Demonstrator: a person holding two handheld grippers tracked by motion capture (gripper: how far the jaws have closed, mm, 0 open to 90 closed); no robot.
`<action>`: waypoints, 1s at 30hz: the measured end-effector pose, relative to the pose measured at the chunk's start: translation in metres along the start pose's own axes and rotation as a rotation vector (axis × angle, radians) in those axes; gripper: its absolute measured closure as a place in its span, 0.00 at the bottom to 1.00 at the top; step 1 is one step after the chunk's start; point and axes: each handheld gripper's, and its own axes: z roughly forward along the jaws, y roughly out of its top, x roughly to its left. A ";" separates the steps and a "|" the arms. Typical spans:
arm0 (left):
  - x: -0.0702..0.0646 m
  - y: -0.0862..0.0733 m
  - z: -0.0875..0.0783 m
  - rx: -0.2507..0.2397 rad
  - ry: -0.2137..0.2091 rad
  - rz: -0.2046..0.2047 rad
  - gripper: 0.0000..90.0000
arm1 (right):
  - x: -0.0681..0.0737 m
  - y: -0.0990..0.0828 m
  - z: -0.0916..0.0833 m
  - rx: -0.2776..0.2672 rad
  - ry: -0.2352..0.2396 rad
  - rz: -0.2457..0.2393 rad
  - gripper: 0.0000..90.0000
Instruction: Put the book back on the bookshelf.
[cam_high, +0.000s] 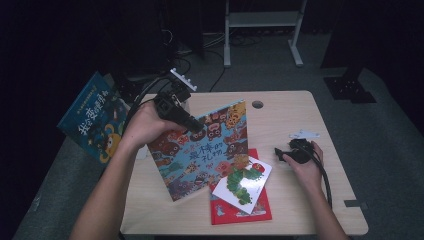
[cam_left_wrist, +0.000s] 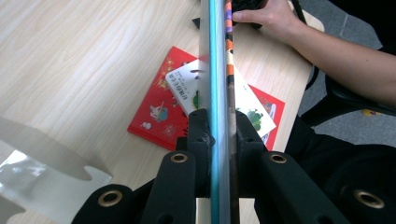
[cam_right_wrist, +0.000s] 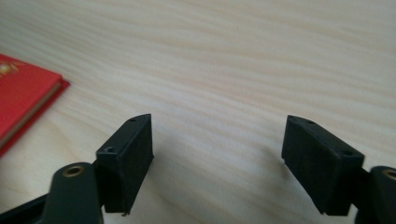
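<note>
Gripped the owl-patterned picture book (cam_high: 205, 150) near its top edge with the left gripper (cam_high: 192, 125), jaws pressed tight on cover and pages. Held it raised and tilted over the table (cam_high: 290, 115), its lower corner above a small stack: a white caterpillar book (cam_high: 242, 180) lying askew on a red book (cam_high: 240, 210). Held the right gripper (cam_high: 280, 154) low over bare wood to the right of that stack, jaws set wide apart, nothing between them.

Judged as partway through moving the books: pick-up and lift done for one, setting down not yet done, and two more flat on the table. Could not tell where the lifted book was bound; possibly toward the blue book (cam_high: 92, 117) standing tilted beyond the table's left edge.

Looked edge-on along the book (cam_left_wrist: 219, 46) in the left gripper view, confirming the clamp (cam_left_wrist: 219, 126) from both sides, with the stack (cam_left_wrist: 154, 112) beneath and the right hand (cam_left_wrist: 268, 14) beyond. Saw the open, empty jaws (cam_right_wrist: 217, 158) clearly in the right gripper view, with a corner of the red book (cam_right_wrist: 23, 98) at the left. Got the covers' pictures and the blue book from the high view.
</note>
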 end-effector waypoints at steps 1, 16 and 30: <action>0.000 -0.001 -0.001 0.002 0.008 0.000 0.90 | 0.000 0.000 0.000 0.004 0.003 0.008 0.24; 0.004 -0.021 -0.023 -0.003 0.053 -0.031 0.90 | -0.004 0.000 0.001 0.014 0.007 0.033 0.20; 0.011 -0.066 -0.055 -0.045 0.102 -0.134 0.90 | -0.005 0.000 0.001 0.015 0.009 0.032 0.20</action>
